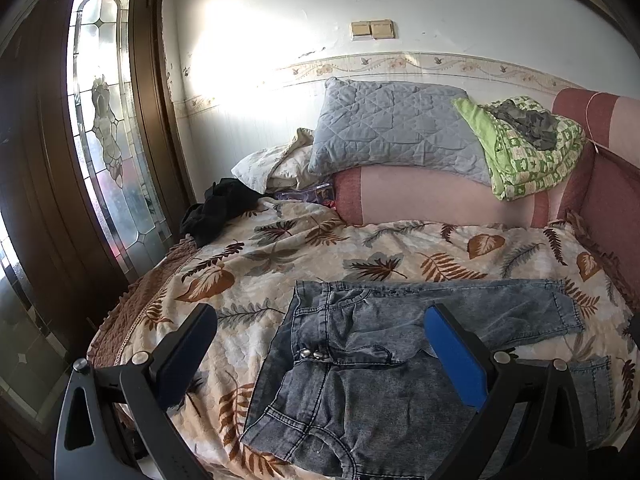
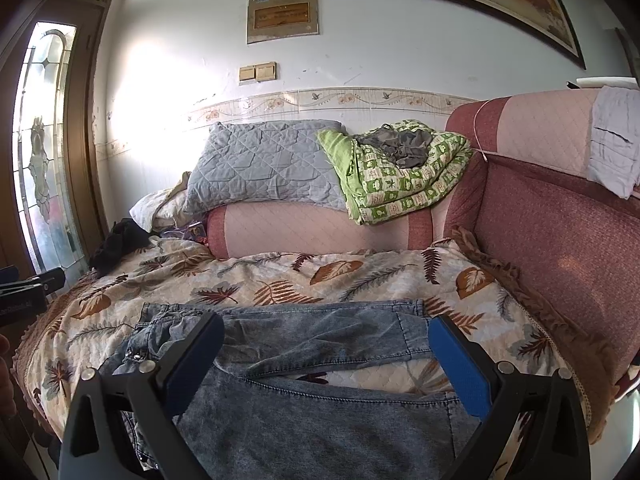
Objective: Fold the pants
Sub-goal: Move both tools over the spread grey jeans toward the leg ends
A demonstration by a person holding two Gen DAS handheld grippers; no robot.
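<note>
Left tongs (image 1: pixel 320 344) and right tongs (image 2: pixel 326 356) both spread, empty above unfolded faded blue denim pants (image 1: pixel 360 380) on leaf-print bedspread (image 1: pixel 360 248); folding not begun.

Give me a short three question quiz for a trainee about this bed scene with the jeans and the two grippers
1. True or false: the left gripper is shut on the jeans.
2. What lies on top of the green checked quilt? A) a grey garment B) a book C) a shoe
3. Fill in: the jeans lie on a bedspread printed with ____.

Key: 1 false, both it and the right gripper are open, holding nothing. 2 A, the grey garment. 3 leaves.
</note>
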